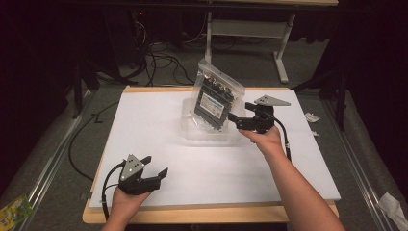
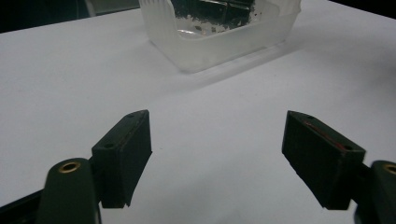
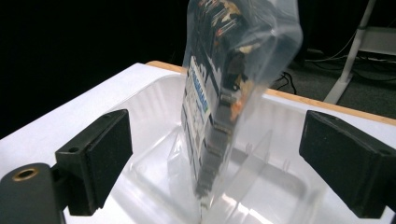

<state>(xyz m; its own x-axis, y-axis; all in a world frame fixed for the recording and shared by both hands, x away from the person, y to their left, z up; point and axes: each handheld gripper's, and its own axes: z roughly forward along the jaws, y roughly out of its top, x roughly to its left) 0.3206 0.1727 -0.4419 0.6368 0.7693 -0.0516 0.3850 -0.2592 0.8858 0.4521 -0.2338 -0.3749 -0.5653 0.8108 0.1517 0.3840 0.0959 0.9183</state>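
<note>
My right gripper (image 1: pixel 234 120) is wide open, a clear bag (image 3: pixel 233 88) holding a dark circuit board standing upright between its jaws in a translucent tub (image 1: pixel 192 132). My left gripper (image 1: pixel 156 171) gapes empty over the white desk (image 1: pixel 159 139), the tub ahead of it.

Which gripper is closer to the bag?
Right. The right gripper is open right beside the bag, which stands in the clear tray; the left gripper is at the near table edge.

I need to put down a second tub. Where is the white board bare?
Bare: the board's left half, between the clear tub and the left gripper, and the near right corner. Crowded: far middle, where tub, bagged part and right gripper meet.
</note>
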